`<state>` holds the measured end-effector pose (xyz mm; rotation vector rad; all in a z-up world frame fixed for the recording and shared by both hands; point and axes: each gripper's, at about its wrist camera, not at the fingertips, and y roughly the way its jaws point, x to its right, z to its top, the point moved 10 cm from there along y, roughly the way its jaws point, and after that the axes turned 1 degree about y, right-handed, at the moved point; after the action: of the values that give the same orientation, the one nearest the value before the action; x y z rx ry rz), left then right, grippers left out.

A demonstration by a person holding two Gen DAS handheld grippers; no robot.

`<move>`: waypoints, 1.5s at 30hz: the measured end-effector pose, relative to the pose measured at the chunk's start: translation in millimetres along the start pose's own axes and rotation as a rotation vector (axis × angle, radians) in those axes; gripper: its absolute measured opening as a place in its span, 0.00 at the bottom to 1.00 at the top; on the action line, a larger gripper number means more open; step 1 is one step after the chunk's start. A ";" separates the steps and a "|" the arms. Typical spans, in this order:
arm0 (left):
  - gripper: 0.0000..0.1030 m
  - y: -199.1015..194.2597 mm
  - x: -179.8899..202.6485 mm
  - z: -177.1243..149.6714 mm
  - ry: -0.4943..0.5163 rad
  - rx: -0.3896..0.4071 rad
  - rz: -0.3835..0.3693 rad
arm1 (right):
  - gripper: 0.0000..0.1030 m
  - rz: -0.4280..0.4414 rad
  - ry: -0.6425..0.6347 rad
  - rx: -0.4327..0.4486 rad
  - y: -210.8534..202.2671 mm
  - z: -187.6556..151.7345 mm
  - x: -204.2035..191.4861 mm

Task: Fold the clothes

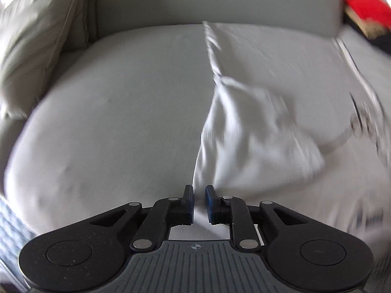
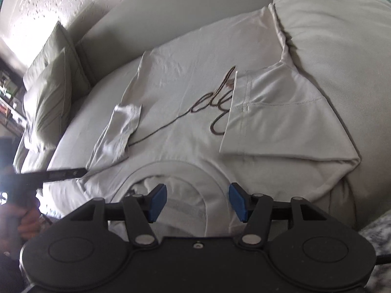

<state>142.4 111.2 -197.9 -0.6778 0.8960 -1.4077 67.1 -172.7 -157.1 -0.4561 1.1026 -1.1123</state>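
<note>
A white T-shirt [image 2: 195,112] with brown script lettering lies flat on a grey sofa seat [image 1: 110,112], both sleeves folded inward. The left gripper [image 1: 199,204] is nearly closed, fabric of the shirt's edge between its fingers. The right gripper [image 2: 198,201] hovers over the collar [image 2: 171,171], jaws apart. A cushion [image 2: 51,92] leans far left.

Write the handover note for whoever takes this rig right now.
Left hand-held gripper: jaws narrow, white fabric between them at the shirt's left shoulder edge; grip uncertain.
Right hand-held gripper: open, empty, over the collar.
White cotton T-shirt with brown script lettering: spread flat on the pale grey sofa cushion, collar nearest.
Done: right sleeve and side folded inward; left sleeve folded in.
Left: fold left side in, then fold lengthwise.
</note>
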 end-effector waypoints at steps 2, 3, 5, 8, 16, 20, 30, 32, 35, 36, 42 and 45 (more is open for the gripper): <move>0.18 -15.6 1.9 -1.9 0.055 0.043 -0.007 | 0.56 0.014 -0.007 -0.021 -8.4 5.7 -0.2; 0.19 -20.8 0.6 2.2 0.052 0.077 -0.026 | 0.56 0.016 -0.011 -0.017 -13.7 11.2 1.0; 0.23 -23.8 0.8 18.1 0.041 0.145 -0.039 | 0.56 -0.016 -0.005 0.039 -22.9 32.8 11.9; 0.23 -17.6 5.8 45.2 0.037 0.227 -0.035 | 0.22 -0.093 0.003 0.125 -25.7 67.4 34.4; 0.24 47.4 23.6 62.9 0.013 0.088 0.035 | 0.14 -0.425 -0.045 0.121 27.0 95.5 96.2; 0.24 45.4 22.2 53.1 0.055 0.065 0.060 | 0.12 -0.511 -0.082 0.066 32.6 84.4 105.1; 0.26 14.8 20.4 13.6 0.103 -0.043 0.073 | 0.14 -0.553 -0.118 -0.043 1.5 39.9 101.8; 0.26 4.1 15.2 4.6 0.104 -0.052 0.076 | 0.15 -0.537 -0.103 -0.049 -5.8 33.1 101.1; 0.26 -13.5 8.3 0.1 0.073 0.007 0.056 | 0.24 -0.528 -0.105 -0.027 -16.1 27.4 97.0; 0.27 -19.5 6.2 -1.0 0.061 0.029 0.047 | 0.26 -0.528 -0.114 -0.010 -18.6 27.6 94.7; 0.29 -33.8 1.5 -2.8 0.037 0.106 0.108 | 0.26 -0.486 -0.175 0.088 -22.7 32.6 77.1; 0.30 -38.0 4.3 2.3 0.035 0.145 0.101 | 0.26 -0.390 -0.182 0.154 -25.6 36.9 64.4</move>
<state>123.9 103.8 -165.1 -0.4929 0.8352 -1.3831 88.6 -248.0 -151.9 -0.6546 0.7788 -1.4533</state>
